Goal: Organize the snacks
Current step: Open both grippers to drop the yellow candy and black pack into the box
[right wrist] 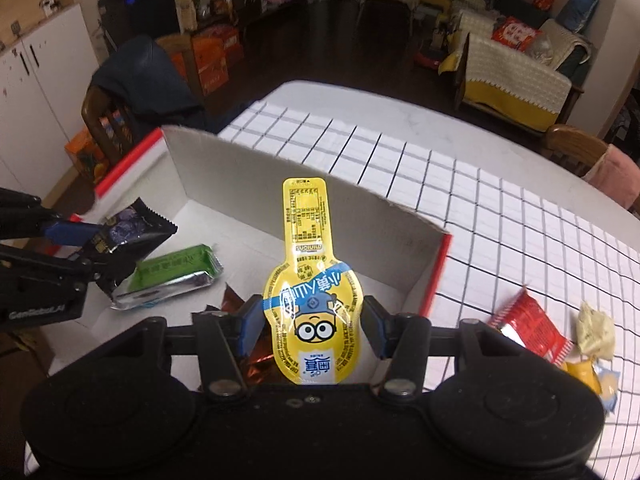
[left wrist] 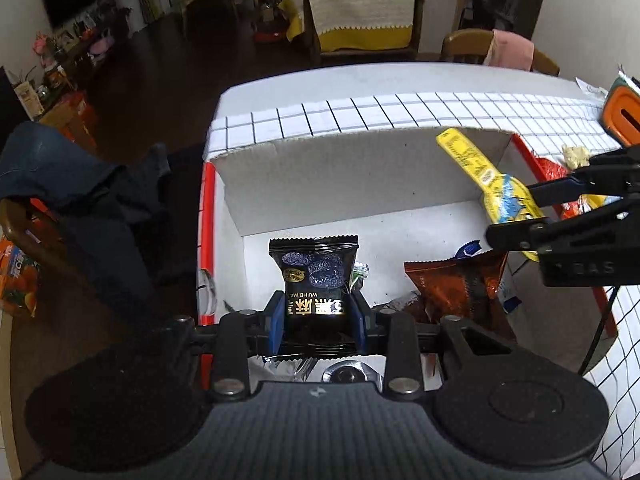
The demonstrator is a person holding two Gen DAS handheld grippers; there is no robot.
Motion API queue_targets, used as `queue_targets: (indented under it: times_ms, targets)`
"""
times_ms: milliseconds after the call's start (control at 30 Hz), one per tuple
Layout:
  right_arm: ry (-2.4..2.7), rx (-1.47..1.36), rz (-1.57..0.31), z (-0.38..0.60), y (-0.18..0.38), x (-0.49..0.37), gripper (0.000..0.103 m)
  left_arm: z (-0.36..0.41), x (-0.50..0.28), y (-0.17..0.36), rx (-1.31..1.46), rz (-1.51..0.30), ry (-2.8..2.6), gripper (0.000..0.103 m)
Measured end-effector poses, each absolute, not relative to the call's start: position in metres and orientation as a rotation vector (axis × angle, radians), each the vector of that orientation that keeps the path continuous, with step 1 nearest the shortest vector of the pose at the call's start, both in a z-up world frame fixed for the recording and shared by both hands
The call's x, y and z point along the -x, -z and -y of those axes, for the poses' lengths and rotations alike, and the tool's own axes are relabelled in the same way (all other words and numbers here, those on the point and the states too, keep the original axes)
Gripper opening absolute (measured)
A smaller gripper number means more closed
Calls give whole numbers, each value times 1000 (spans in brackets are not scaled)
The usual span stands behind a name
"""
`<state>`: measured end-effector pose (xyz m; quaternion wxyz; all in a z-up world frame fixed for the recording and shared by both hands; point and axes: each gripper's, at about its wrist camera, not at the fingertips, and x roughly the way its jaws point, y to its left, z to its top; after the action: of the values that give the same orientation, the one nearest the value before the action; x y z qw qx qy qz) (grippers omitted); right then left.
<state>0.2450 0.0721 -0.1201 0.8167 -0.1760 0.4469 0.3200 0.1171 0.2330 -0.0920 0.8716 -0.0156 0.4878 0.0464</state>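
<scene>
The left hand-held gripper (left wrist: pixel 318 316) is clamped on one black snack packet (left wrist: pixel 316 280), its blue pads pressing the packet's two sides. The packet carries gold characters and the letters "WU HEI MA", read upside down, and hangs over the white floor of the cardboard box (left wrist: pixel 304 184). The right hand-held gripper (right wrist: pixel 312 320) grips one yellow pouch (right wrist: pixel 310 280) by its round lower body, with the long neck standing up toward the box's far wall. The pouch shows a goggle-eyed cartoon figure in a blue cap, a blue band of white characters and the word "minions" printed upside down.

Both held snacks are above the box, the black packet toward its left wall and the yellow pouch toward its right wall. Inside the box lie one green bar with silver ends (right wrist: pixel 172 276) and one copper-brown foil bag (left wrist: pixel 456 288), the bag between the two held snacks; a small blue-and-white wrapper (left wrist: pixel 470 249) peeks from behind the bag.

The box has a red-edged rim and stands on a tabletop (right wrist: pixel 460 184) covered with a white cloth ruled in black squares. Outside the box, just past its right wall, lie one red packet (right wrist: pixel 532 328), one pale crumpled candy wrapper (right wrist: pixel 596 330) and one yellow candy (right wrist: pixel 584 372); their print is too small to read.
</scene>
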Motion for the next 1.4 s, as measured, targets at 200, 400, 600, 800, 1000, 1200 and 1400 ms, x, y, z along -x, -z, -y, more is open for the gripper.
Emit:
queue_targets:
  times_ms: [200, 400, 600, 800, 1000, 1200, 1400]
  targets:
    - [-680, 386, -1015, -80, 139, -260, 51, -231, -130, 107, 25, -1076, -86, 32]
    - [-699, 396, -1032, -87, 145, -261, 51, -226, -140, 121, 10, -1132, -78, 32]
    - [-696, 413, -1025, -92, 146, -260, 52, -222, -143, 132, 2, -1180, -74, 32]
    - [-693, 405, -1003, -90, 141, -258, 57, -223, -143, 132, 19, -1186, -80, 33]
    - [-708, 362, -969, -79, 124, -249, 63, -221, -133, 121, 28, -1155, -74, 34]
    - [-726, 306, -934, -65, 106, -236, 67, -214, -122, 104, 32, -1110, -69, 45]
    - [-738, 248, -905, -45, 89, -222, 68, -207, -112, 89, 29, -1069, -62, 52]
